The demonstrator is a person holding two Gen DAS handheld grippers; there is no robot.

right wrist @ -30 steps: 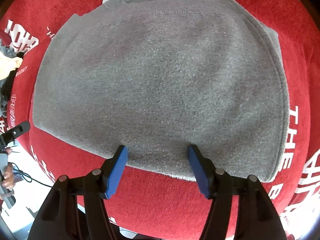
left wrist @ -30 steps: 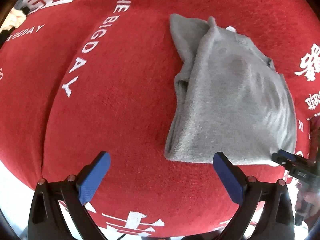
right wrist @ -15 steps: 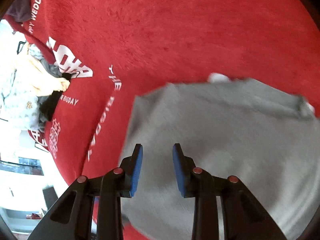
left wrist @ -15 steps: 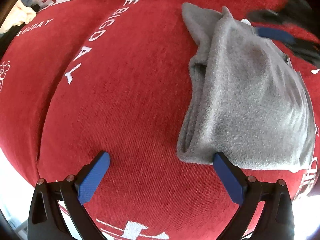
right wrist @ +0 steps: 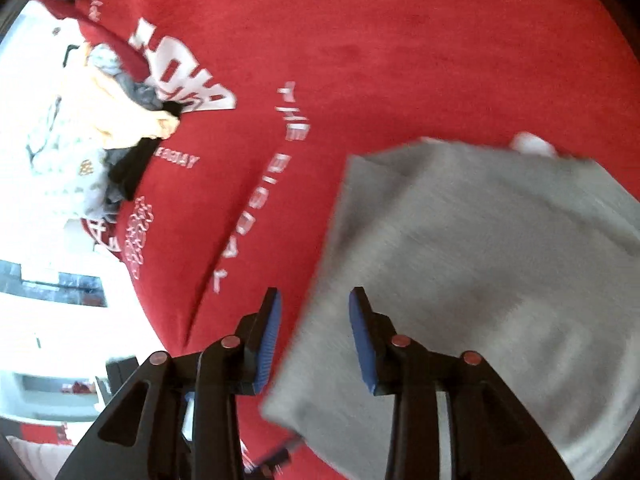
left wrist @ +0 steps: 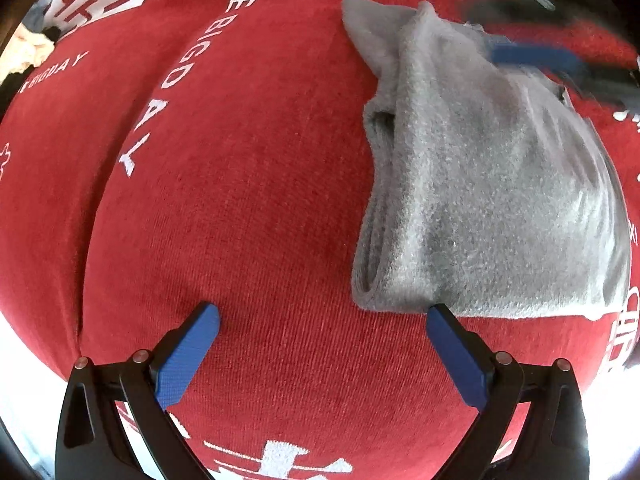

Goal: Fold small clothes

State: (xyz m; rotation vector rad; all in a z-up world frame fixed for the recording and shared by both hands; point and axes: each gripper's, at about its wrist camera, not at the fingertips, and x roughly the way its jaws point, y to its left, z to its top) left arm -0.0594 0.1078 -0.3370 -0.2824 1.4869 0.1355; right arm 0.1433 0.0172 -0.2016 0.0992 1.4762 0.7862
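Note:
A folded grey garment (left wrist: 488, 184) lies on the red cloth (left wrist: 240, 184) with white lettering. My left gripper (left wrist: 320, 316) is open and empty just in front of the garment's near left corner, its right fingertip (left wrist: 440, 316) touching the near edge. My right gripper (right wrist: 314, 304) is partly open over the garment's (right wrist: 480, 264) edge, nothing gripped; it shows blurred in the left wrist view (left wrist: 536, 58) above the garment's far right part.
A heap of other clothes (right wrist: 100, 140) in white, yellow, grey and black lies at the red cloth's left edge. The cloth's edge and a bright room lie beyond at the left (right wrist: 48, 300).
My right gripper has left the garment's near edge, swung over to its far side and narrowed its jaws. My left gripper has edged closer to the garment's near left corner.

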